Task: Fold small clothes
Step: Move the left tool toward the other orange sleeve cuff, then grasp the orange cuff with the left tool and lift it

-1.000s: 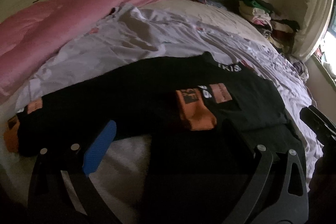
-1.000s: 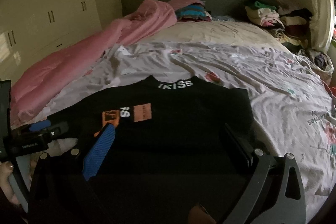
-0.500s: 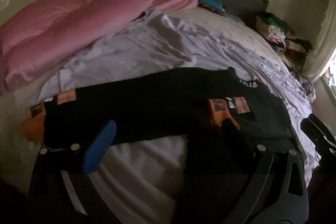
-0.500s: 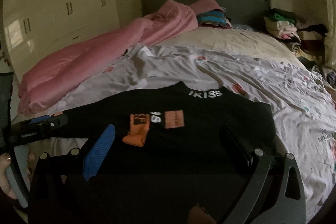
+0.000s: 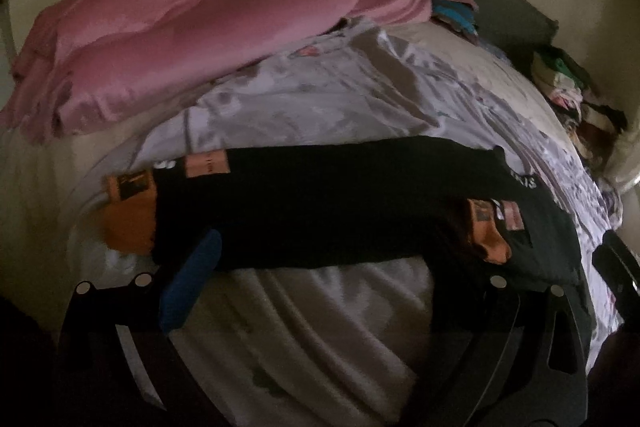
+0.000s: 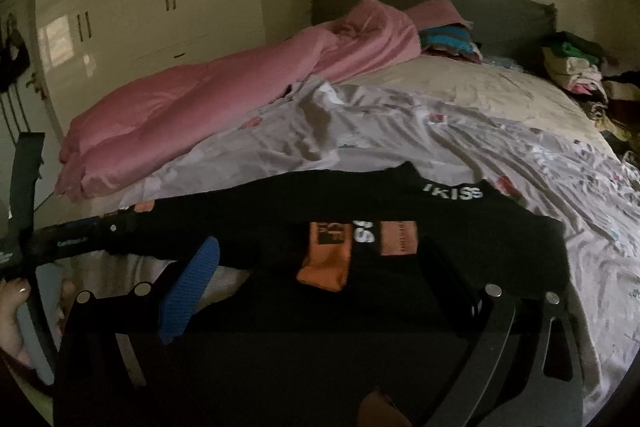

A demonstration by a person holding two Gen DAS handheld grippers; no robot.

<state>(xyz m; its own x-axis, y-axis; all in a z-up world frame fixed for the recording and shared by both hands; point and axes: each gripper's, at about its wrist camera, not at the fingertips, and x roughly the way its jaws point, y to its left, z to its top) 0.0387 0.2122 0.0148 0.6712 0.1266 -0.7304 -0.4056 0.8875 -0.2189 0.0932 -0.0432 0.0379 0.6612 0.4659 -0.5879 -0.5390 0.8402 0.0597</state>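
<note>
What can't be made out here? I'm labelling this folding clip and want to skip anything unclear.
- Black top, right wrist view: its near hem is lost in shadow behind the right claw.
- Collar lettering, left wrist view: blurred and partly cut by the fold; unreadable there.
- Orange patch, right wrist view: print too small to read.
- Clothes pile, left wrist view: blurred, single items indistinguishable.
- Left claw: its right finger is lost against the dark fabric.

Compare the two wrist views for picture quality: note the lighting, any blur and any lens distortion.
Left wrist view: dim and soft with blur, the black top losing detail, the bed bulging under fisheye curvature. Right wrist view: also dim but sharper, the white lettering readable, a window reflection on the wardrobe, corners vignetted black.
</note>
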